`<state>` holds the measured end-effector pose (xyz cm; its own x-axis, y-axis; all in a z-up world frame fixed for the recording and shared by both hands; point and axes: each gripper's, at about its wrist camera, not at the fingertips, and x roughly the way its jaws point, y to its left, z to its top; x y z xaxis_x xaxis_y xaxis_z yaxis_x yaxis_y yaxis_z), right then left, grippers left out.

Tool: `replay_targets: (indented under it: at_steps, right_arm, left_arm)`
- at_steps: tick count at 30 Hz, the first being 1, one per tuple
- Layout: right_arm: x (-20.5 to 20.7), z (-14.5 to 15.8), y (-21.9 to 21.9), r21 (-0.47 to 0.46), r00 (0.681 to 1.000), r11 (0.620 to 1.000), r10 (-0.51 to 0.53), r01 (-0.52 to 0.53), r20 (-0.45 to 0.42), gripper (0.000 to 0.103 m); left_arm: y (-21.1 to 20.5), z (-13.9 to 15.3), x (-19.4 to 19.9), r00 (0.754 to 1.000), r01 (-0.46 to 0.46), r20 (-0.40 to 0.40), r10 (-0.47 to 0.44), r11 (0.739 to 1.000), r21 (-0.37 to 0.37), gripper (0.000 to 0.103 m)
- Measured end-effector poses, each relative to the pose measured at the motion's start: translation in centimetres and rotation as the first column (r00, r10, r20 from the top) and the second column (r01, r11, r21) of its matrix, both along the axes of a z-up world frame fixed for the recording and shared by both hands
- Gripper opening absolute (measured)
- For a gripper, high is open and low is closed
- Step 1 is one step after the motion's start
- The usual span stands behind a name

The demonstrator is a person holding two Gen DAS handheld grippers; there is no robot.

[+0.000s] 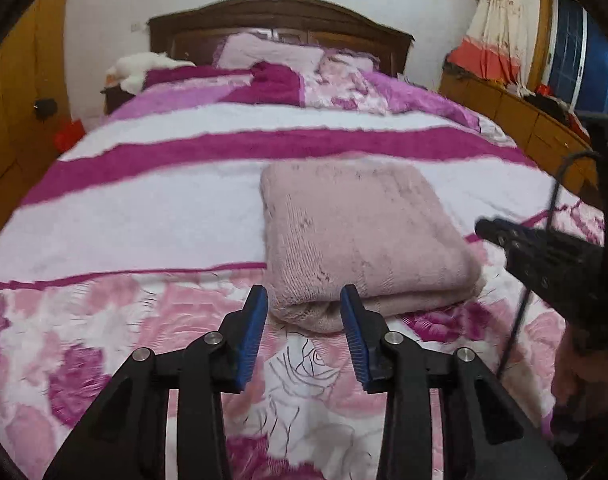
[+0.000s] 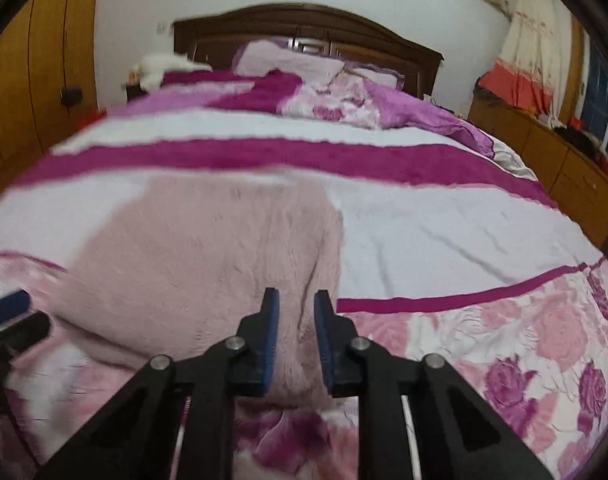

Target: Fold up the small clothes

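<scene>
A pale pink knitted garment (image 1: 364, 232), folded into a thick rectangle, lies on the pink, white and magenta bedspread (image 1: 143, 208). My left gripper (image 1: 302, 292) hovers just short of its near folded edge, blue pads apart with nothing between them. In the left wrist view my right gripper (image 1: 480, 226) reaches in from the right beside the garment's right edge. In the right wrist view the garment (image 2: 207, 248) fills the centre left. My right gripper (image 2: 296, 294) hangs above its near right corner, pads a narrow gap apart and pinching no cloth. A blue pad of the left gripper (image 2: 7, 304) shows at the far left.
Pillows (image 1: 267, 50) and a rumpled purple blanket (image 1: 408, 96) lie by the dark wooden headboard (image 1: 279, 12). A white soft toy (image 1: 139, 66) sits at the back left. A wooden dresser (image 1: 516, 116) lines the right side, wooden wardrobe doors (image 1: 23, 100) the left.
</scene>
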<state>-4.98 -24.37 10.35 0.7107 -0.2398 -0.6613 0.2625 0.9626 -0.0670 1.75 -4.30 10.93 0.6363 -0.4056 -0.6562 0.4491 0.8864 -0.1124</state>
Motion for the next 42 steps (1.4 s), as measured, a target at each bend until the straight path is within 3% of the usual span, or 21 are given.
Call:
replay_targets:
  at_steps: [8,12,15,17,24,27,29,31,33,34,36,39,42]
  right_arm:
    - [-6.1,2.3,1.0,0.125,1.0,0.992,0.022,-0.02,-0.02,0.018]
    - [-8.4,1.7,2.1,0.104,0.997,0.994,0.049,-0.043,-0.051,0.019]
    - [-9.6,1.3,2.8,0.08,0.995,0.995,0.059,-0.053,-0.081,0.028]
    - [-10.3,0.8,3.0,0.079,0.994,0.995,0.062,-0.055,-0.093,0.036]
    - [-11.8,-2.7,3.6,0.08,0.984,0.996,0.058,-0.045,-0.167,0.045]
    - [-11.9,-5.1,3.8,0.062,0.977,0.998,0.045,-0.033,-0.207,0.058]
    - [-11.8,-6.6,4.0,0.036,0.98,0.999,0.038,-0.031,-0.193,0.075]
    - [-11.5,-8.7,4.2,-0.013,0.985,0.999,0.028,-0.031,-0.168,0.083]
    - [-11.4,-10.5,4.1,-0.027,0.991,0.999,0.019,-0.023,-0.131,0.091]
    - [-11.4,-10.7,4.1,-0.03,0.994,0.999,0.02,-0.023,-0.11,0.094]
    - [-10.9,-10.7,4.0,-0.023,0.993,0.999,0.027,-0.03,-0.111,0.096]
    - [-10.9,-11.1,3.1,0.033,0.995,0.999,0.031,-0.028,-0.097,0.099]
    - [-11.0,-11.2,3.6,0.004,0.995,1.0,0.025,-0.025,-0.094,0.099]
  left_arm:
    - [2.0,4.2,-5.4,0.997,-0.054,0.062,0.053,0.998,0.016,0.015]
    - [2.6,4.0,-7.8,0.997,-0.061,0.052,0.059,0.998,0.024,0.015]
    - [3.0,3.5,-9.1,0.998,-0.061,0.027,0.061,0.998,0.013,0.015]
    - [3.1,2.9,-9.6,0.998,-0.064,0.023,0.064,0.998,0.021,0.015]
    - [3.0,-0.9,-10.8,0.995,-0.076,-0.058,0.08,0.994,0.08,0.015]
    - [2.7,-3.4,-11.0,0.994,-0.07,-0.076,0.079,0.991,0.114,0.015]
    - [2.6,-5.8,-10.7,0.991,-0.06,-0.115,0.074,0.991,0.12,0.016]
    - [2.4,-8.2,-10.4,0.989,-0.051,-0.129,0.068,0.99,0.135,0.019]
    - [2.3,-9.9,-10.9,0.997,-0.043,-0.055,0.051,0.99,0.134,0.022]
    - [2.2,-10.2,-11.4,0.999,-0.038,0.007,0.037,0.99,0.138,0.027]
    - [1.6,-10.5,-11.7,0.998,-0.032,0.051,0.023,0.984,0.173,0.03]
    - [1.8,-10.4,-11.0,0.999,-0.049,0.012,0.048,0.991,0.127,0.035]
    - [2.2,-10.4,-10.7,0.998,-0.056,-0.017,0.057,0.995,0.086,0.038]
